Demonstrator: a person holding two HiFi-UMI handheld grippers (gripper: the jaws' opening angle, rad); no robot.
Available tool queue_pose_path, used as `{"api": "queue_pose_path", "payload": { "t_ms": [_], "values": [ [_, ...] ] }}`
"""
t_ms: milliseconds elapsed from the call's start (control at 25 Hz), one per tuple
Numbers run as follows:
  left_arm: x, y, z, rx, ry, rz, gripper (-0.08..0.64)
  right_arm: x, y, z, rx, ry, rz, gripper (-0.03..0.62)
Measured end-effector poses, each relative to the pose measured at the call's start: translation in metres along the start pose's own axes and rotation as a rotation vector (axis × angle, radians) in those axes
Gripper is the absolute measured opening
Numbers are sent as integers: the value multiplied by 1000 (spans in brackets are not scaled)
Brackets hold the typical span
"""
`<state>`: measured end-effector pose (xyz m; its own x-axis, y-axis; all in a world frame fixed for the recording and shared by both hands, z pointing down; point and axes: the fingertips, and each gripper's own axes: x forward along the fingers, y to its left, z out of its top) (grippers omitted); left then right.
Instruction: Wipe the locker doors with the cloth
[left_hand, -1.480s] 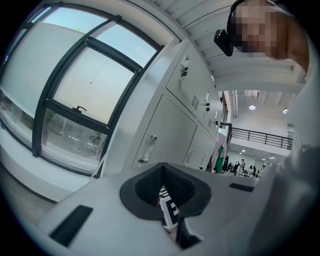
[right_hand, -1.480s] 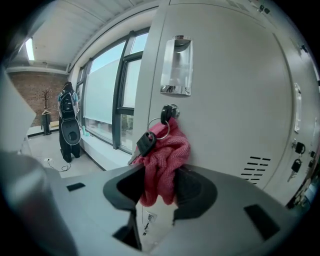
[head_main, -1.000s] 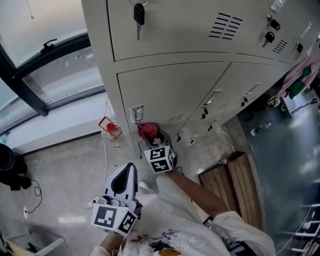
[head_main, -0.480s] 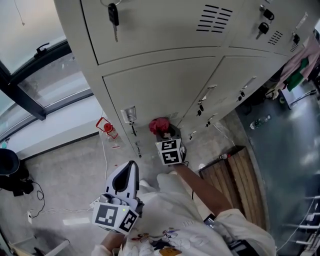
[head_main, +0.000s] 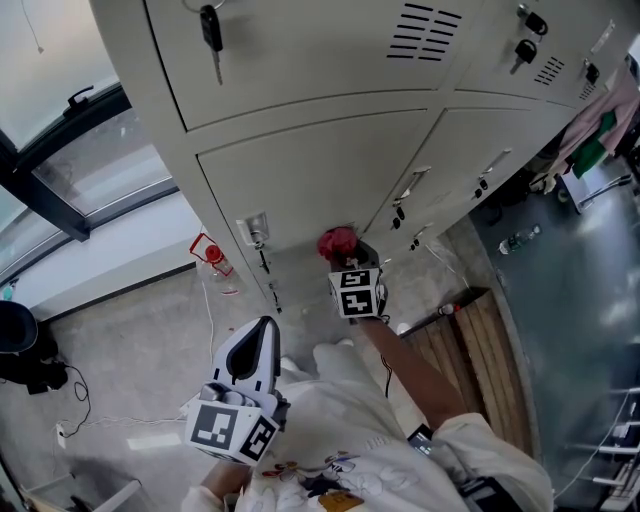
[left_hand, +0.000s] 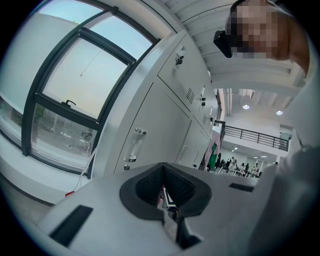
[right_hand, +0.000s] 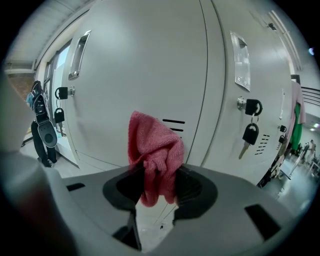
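Head view — one red cloth (head_main: 337, 242)

Crumpled pink cloth (right_hand: 152, 150) in right tongs (right_hand: 156, 189), before shut grey locker doors (right_hand: 145, 65).

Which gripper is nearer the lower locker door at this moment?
Right. The right gripper holds the red cloth against or just off the lower locker door. The left gripper hangs back near the person's body, jaws together, well short of the door.

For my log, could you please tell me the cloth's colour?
The cloth is pinkish red, shown best in the right gripper view.
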<state>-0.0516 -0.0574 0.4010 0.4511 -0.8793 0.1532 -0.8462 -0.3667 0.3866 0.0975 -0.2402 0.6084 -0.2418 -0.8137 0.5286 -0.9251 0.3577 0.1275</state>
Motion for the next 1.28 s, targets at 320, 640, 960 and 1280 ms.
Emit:
{"api": "queue_pose_path", "payload": {
  "t_ms": [320,640,960,1280],
  "values": [
    [0,3,3,4,-4,-3,3,1,-17,-7,-4,7,-35,160],
    [-4,14,3,-5,-7,9,3,-39,-17,15,18,-101,-13,152],
    [-7,19,1,-15,-7,15,3,-115,-5,80,9,-315,18,140],
    [-11,19,-3,-8,-2,21,3,-163,9,97,56,-406,84,140]
  ]
}}
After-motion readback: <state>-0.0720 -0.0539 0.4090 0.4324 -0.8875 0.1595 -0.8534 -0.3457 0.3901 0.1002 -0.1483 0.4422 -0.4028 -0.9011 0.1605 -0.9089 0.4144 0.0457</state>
